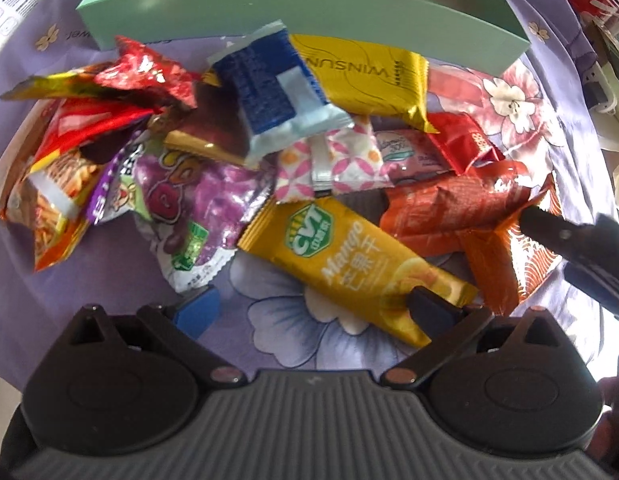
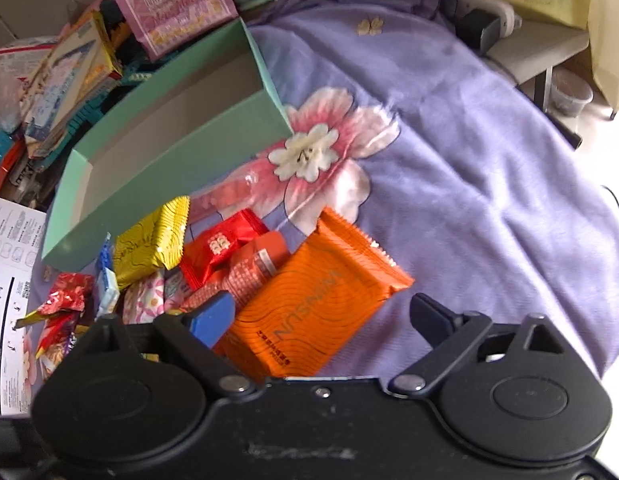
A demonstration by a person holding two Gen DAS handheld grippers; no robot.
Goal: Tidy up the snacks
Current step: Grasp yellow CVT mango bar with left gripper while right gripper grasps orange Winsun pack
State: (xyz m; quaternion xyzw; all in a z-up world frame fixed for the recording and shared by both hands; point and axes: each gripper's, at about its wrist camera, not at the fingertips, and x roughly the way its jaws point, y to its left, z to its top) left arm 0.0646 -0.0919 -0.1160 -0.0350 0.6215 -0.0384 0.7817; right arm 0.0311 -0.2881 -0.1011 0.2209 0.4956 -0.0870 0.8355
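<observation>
The left gripper (image 1: 313,308) hangs low with its jaws spread wide, one blue finger (image 1: 199,314) and one black finger (image 1: 431,312) apart. The right gripper (image 2: 321,318) likewise has its jaws spread wide. Its dark fingertip (image 1: 549,228) reaches into the left wrist view from the right.

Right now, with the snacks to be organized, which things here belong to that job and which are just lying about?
Part of the job:
mint green box, nothing in it so far
mango packet
orange packet
yellow packet
blue packet
purple packet
small red packet

Just lying about:
pink card
printed sheet
stack of boxes
flowered purple cloth
</observation>
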